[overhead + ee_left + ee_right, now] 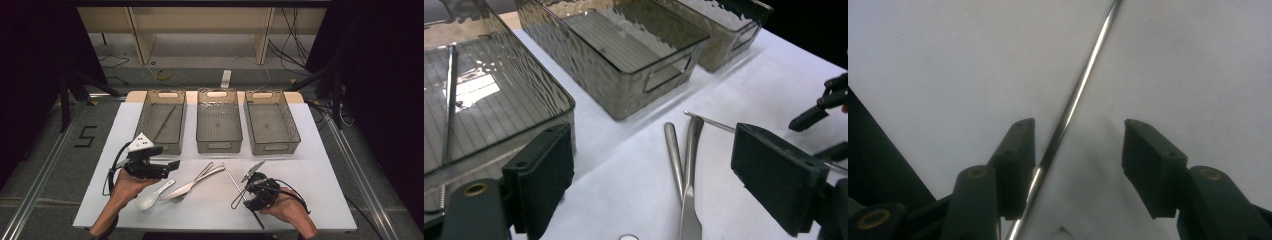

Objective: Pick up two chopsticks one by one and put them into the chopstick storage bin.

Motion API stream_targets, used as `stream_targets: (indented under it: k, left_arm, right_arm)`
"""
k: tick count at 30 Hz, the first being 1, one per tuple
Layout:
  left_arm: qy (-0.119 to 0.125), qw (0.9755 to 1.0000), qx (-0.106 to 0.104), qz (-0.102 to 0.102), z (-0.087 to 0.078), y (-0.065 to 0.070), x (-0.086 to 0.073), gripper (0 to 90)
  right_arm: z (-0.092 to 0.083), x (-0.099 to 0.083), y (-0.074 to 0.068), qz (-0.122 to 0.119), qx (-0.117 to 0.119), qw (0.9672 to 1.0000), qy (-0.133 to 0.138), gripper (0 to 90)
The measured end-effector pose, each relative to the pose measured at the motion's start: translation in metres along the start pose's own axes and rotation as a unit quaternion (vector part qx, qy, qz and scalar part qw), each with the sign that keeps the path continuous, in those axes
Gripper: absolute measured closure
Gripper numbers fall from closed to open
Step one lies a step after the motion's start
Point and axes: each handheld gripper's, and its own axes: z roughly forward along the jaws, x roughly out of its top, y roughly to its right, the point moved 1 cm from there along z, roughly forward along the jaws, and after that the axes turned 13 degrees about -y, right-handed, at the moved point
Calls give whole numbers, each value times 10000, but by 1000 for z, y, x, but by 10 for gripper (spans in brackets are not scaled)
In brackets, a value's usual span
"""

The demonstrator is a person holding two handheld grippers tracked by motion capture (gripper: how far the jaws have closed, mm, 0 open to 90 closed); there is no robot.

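Note:
On the white table top lie a white spoon [152, 197], a knife [186, 188], a fork [202, 174] and a thin metal rod [232, 179]. My right gripper [244, 192] points down over the rod's near end. In the right gripper view its jaws [1078, 165] stand apart on either side of the rod [1083, 85], which runs close along the left pad [1018, 150]; the right pad is clear of it. My left gripper [171, 166] hovers open above the spoon and holds nothing [674, 185]. The knife [690, 210] lies ahead of it.
Three translucent grey bins stand in a row at the back: left [161, 92], middle [218, 146], right [275, 147]. A second metal rod [165, 122] lies in the left bin [449, 100]. The table's front edge runs just behind both hands.

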Motion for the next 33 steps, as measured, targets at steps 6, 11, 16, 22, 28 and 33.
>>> stream_targets:
  k: [6,11,16,22,28,33]
  left_arm:
    - [-23,10000,12,44,-1,4,-9,168]
    - [30,10000,-3,80,-1,8,-14,168]
    - [12,9999,-18,117,-1,11,-16,168]
    - [-14,9999,-4,135,1,11,-17,168]
    - [-3,9999,3,159,1,11,-17,168]
    - [2,9998,5,182,1,12,-17,168]
  right_arm:
    - [1,4,-2,-53,27,10000,-66,556]
    - [4,7,-3,-98,18,9998,-173,603]
    - [5,8,-4,-138,27,9996,-233,641]
    - [6,9,-4,-135,-22,9995,-280,681]
    - [6,11,-3,-158,-66,9992,-370,730]
    - [6,12,0,-107,-13,9992,-394,769]
